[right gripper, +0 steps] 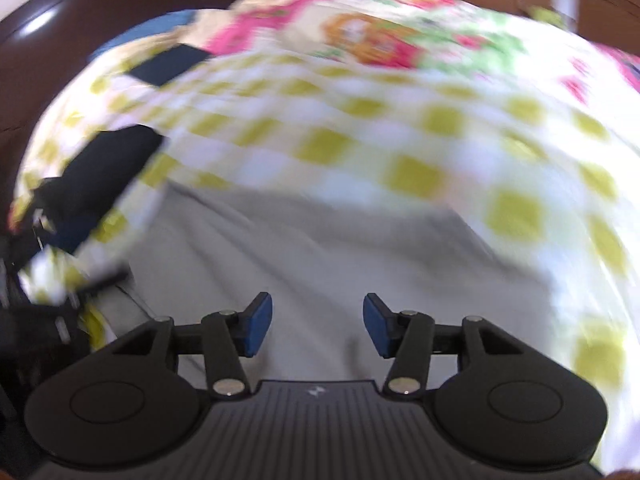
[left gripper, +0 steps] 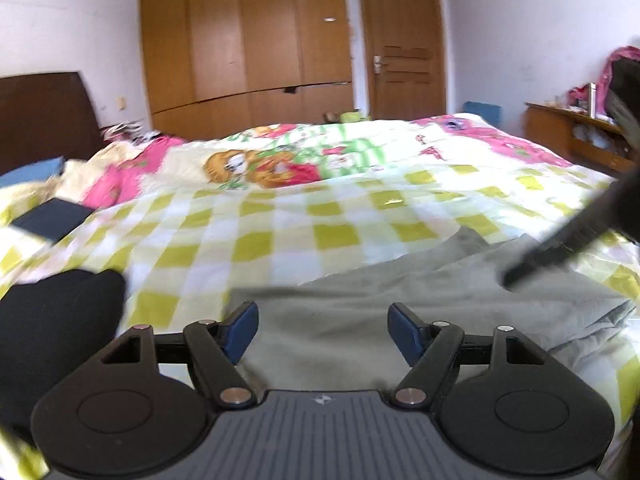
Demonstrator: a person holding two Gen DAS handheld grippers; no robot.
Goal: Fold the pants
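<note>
On the checked bedcover [left gripper: 280, 216] lay the grey pants [left gripper: 360, 320]; my left gripper [left gripper: 322, 334] and right gripper [right gripper: 318, 326] were both open, holding nothing.

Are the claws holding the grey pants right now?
No. The left claw and right claw are both open above the grey pants, with nothing pinched between their blue pads.

Your left gripper [left gripper: 322, 332] points shallowly downward, jaws spread wide with nothing pressed between the blue pads [left gripper: 240, 330]. Your right gripper [right gripper: 318, 324] tilts down more steeply, jaws parted about halfway, gap between them empty.
</note>
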